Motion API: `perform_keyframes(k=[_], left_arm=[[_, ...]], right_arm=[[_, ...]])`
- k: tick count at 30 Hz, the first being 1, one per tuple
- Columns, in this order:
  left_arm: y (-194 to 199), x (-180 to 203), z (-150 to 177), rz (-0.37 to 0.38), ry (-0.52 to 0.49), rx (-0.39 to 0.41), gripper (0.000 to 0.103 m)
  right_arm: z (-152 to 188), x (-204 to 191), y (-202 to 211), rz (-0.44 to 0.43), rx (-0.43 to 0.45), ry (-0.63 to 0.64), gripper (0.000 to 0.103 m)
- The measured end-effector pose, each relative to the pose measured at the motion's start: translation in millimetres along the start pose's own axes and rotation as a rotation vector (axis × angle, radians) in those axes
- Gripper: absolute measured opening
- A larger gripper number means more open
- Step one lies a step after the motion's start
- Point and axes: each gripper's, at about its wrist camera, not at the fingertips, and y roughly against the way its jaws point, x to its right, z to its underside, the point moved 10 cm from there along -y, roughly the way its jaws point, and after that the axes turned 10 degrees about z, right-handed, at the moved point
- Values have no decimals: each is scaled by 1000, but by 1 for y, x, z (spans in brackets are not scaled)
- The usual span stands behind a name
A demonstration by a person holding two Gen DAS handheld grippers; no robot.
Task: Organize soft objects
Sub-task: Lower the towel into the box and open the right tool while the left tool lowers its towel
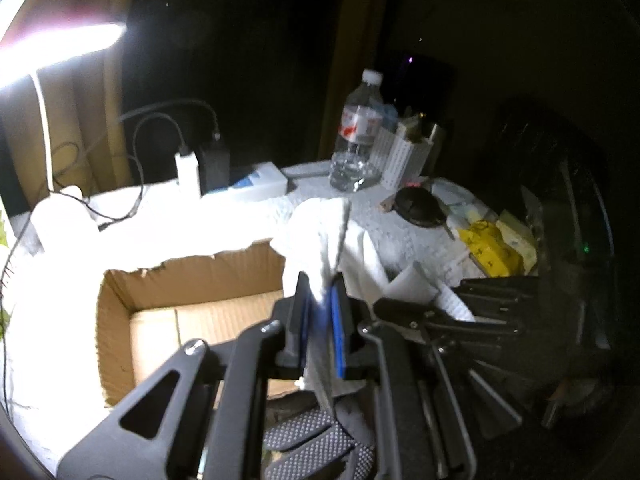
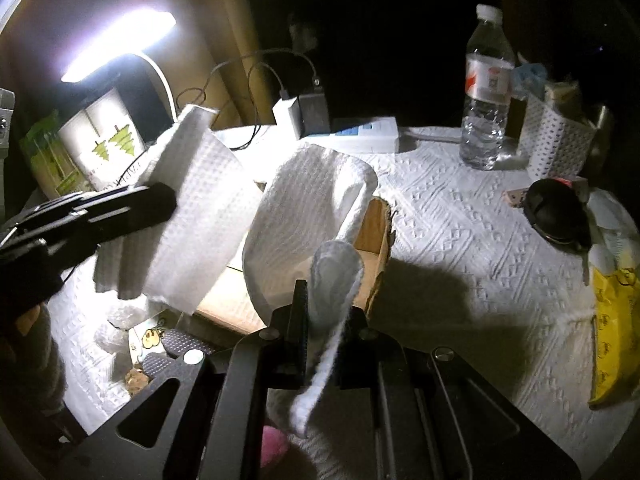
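We hold one white waffle-weave cloth between us, above the open cardboard box that sits on the white embossed table cover. Our left gripper is clenched on one edge of the cloth, which rises between its blue pads; our right gripper is clamped on another edge, a rolled hem standing up between its fingers. The cloth sags over the box's torn rim and hides part of the opening. What we can see of the box floor is bare cardboard.

Behind the box stand a white charger and a dark adapter with cables looping up, plugged into a white power strip. Under the desk lamp behind the box sits a carton printed with green trees; its writing is too blurred to read. Right of the box stands a clear water bottle with a red and white label we cannot read, and beside it a white perforated holder with small items whose nature we cannot make out. Further right lie a black round object and a yellow packet with dark print, also unreadable. Close in front of the box we see a dotted grey glove.
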Motion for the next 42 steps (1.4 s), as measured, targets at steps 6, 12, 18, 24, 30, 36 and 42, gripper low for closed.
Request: perform_keyframes(k=[6,12,18,24,30,36,42], left_arm=[[-38,-11,15,8,58,-72,9],[-71,-11,30,8,84,-150,9],[-93,-11,42,14,118,-220,9],[-107,-11,55,11,131,-284,11],[-108,-16,57,5,157,-300,17],[-101,-18,57,-6,155,-299,24],[-97,-21,59,-2,165,-293,25]], right_arm=[[3,0,-12,-15,-29,18,14],[-7,6,3,-58,49,-5,47],[-3,38,-1,-25,64,-58,50],[13,46,-36,-49,-14,-108,51],[21,43,-60,-67,-81,-128,53],[13,38,-42,-73,-44,-128,53],[1,21,4,-102,26,-90,58]])
